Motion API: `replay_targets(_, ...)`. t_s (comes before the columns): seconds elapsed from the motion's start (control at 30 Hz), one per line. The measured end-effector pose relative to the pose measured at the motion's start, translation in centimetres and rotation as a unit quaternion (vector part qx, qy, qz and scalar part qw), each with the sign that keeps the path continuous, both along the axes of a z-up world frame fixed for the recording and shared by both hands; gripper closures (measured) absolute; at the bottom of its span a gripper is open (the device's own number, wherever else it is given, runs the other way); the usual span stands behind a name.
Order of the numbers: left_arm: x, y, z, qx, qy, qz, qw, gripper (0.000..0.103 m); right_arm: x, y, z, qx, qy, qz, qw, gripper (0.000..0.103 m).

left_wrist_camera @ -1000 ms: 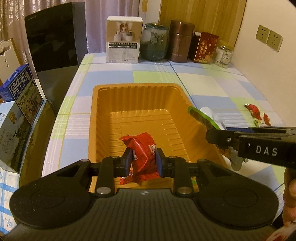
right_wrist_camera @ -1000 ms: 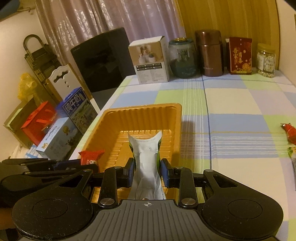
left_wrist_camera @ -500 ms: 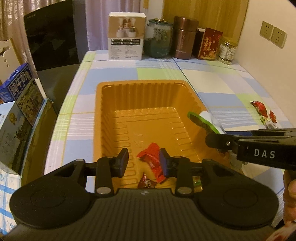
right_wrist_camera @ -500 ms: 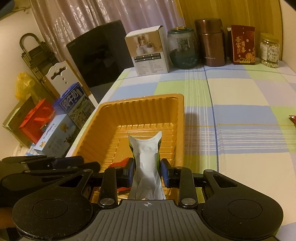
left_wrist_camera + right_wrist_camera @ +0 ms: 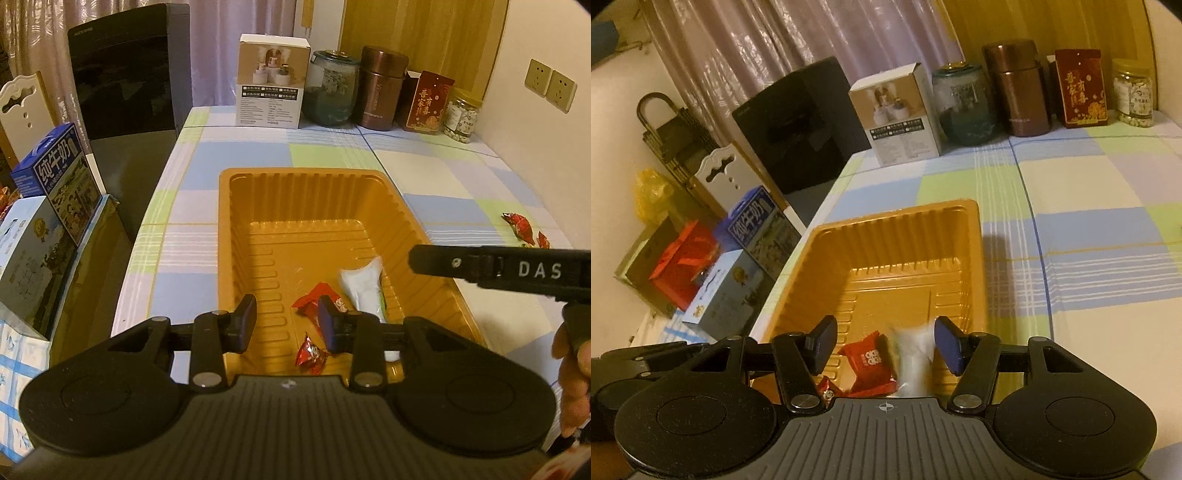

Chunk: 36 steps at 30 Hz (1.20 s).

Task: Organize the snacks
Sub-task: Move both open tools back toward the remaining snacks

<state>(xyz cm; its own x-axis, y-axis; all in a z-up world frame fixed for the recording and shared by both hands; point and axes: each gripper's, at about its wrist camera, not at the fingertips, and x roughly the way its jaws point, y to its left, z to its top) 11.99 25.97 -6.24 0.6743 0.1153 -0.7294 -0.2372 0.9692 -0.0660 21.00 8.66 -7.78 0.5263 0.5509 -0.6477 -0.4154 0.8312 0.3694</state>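
Note:
An orange plastic tray (image 5: 306, 192) (image 5: 923, 229) sits on the checked tablecloth. Inside it lie a red snack packet (image 5: 314, 301) (image 5: 868, 363), a small red candy (image 5: 310, 352) (image 5: 824, 387) and a white pouch (image 5: 364, 286) (image 5: 916, 354), blurred in the right wrist view. My left gripper (image 5: 288, 325) is open and empty above the tray's near end. My right gripper (image 5: 884, 345) is open above the tray; it reaches in from the right in the left wrist view (image 5: 480, 266). Two red wrapped candies (image 5: 521, 227) lie on the table to the right.
A white box (image 5: 271, 88), glass jar (image 5: 332, 92), brown canister (image 5: 382, 88), red box (image 5: 428, 101) and small jar (image 5: 461, 120) line the table's far edge. Milk cartons (image 5: 55, 177) and a dark chair (image 5: 125, 74) stand left of the table. The wall is on the right.
My left gripper opened and dropped the red packet into the tray, then drew back. My right gripper opened and let the white pouch fall into the tray.

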Motion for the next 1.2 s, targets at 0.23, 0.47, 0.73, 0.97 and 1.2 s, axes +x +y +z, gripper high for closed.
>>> replay_targets(0.23, -1.5, -1.3, 1.0, -0.009, -0.01, 0.002, 0.9999, 0.07, -1.8, -2.3, 1.4, -0.031, -0.019, -0.025, 0.999, 0.044)
replay_targets(0.47, -2.8, -4.3, 2.4, -0.01, -0.018, -0.012, 0.9997, 0.069, -5.3, -6.4, 2.7, -0.065, -0.048, -0.056, 0.995, 0.044)
replay_targets(0.73, -3.5, -9.2, 3.9, -0.021, -0.041, -0.037, 0.9983, 0.057, -8.9, -12.9, 3.9, -0.094, -0.062, -0.107, 0.988, 0.044)
replay_targets(0.97, -3.0, -14.4, 4.4, -0.026, -0.045, -0.075, 0.9958, 0.052, -11.0, -18.5, 4.9, -0.105, -0.066, -0.157, 0.98, 0.044)
replay_targets(1.2, -1.8, -18.9, 4.3, -0.026, -0.041, -0.108, 0.9929, 0.046, -11.7, -23.1, 5.5, -0.103, -0.064, -0.193, 0.974, 0.024)
